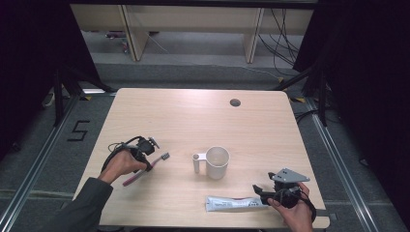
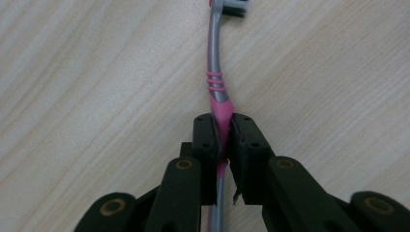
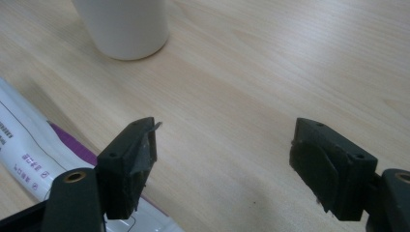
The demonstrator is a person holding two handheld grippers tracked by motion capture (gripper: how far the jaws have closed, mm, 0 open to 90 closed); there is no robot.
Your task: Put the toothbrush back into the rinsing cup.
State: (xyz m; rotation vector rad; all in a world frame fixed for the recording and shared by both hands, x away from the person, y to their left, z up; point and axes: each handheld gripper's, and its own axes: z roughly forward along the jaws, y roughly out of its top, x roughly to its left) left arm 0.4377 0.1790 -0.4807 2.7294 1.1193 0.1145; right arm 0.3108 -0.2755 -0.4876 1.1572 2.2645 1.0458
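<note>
A pink and grey toothbrush (image 1: 151, 166) lies at the table's left, bristle head toward the middle. My left gripper (image 1: 145, 155) is shut on its pink handle (image 2: 221, 113), which the pads pinch from both sides; the head (image 2: 232, 6) points away from the jaws. A white cup (image 1: 216, 162) with a side handle stands mid-table. A white toothpaste tube (image 1: 234, 203) lies near the front edge. My right gripper (image 1: 260, 191) stands open over the tube's right end, with bare wood between its fingers (image 3: 133, 159); the cup's base (image 3: 123, 29) shows ahead and the tube (image 3: 29, 154) to its left.
The wooden table (image 1: 193, 116) has a round cable hole (image 1: 235, 102) at the back right. Black curtains and metal stands flank it, with floor rails on both sides and cables on the floor at the back right.
</note>
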